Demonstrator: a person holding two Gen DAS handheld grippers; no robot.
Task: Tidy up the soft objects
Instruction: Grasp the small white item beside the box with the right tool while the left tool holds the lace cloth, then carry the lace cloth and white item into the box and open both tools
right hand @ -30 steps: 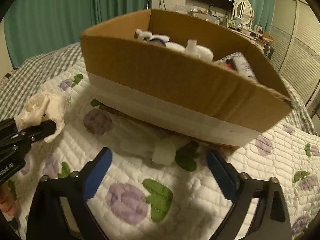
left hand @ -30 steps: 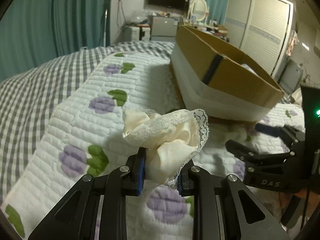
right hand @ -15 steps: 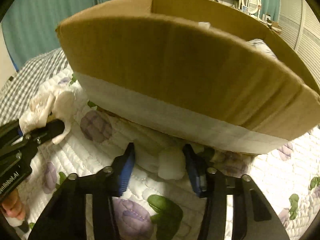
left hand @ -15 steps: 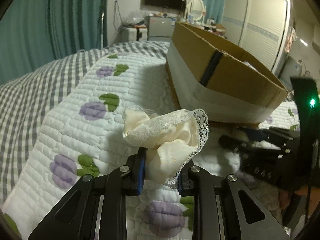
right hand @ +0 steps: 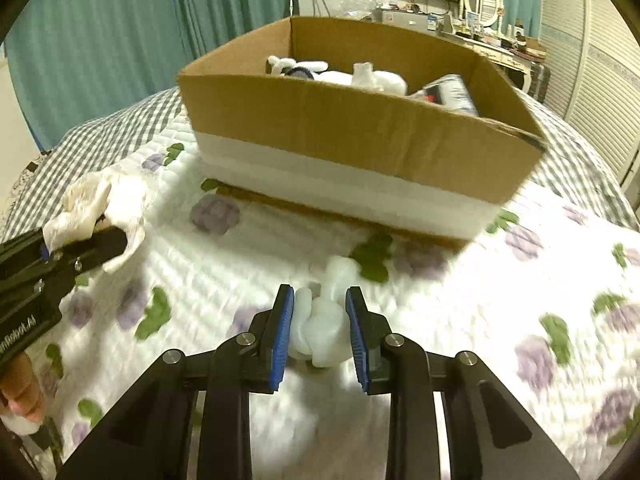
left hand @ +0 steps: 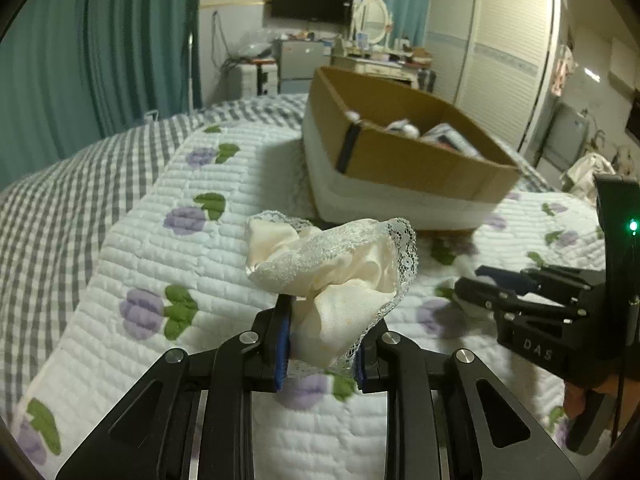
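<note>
Right gripper clamped on white soft lump, lower centre; left gripper clamped on lace cloth. Cardboard box straight ahead, upper centre (right one nearer, I'd say).

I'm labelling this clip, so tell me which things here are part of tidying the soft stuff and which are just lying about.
Part of the job:
- cream lace cloth, clamped in the left gripper
- white soft piece, clamped in the right gripper
- cardboard box, already holding soft items

Just lying about:
- quilt
- television
- mirror
- wardrobe
</note>
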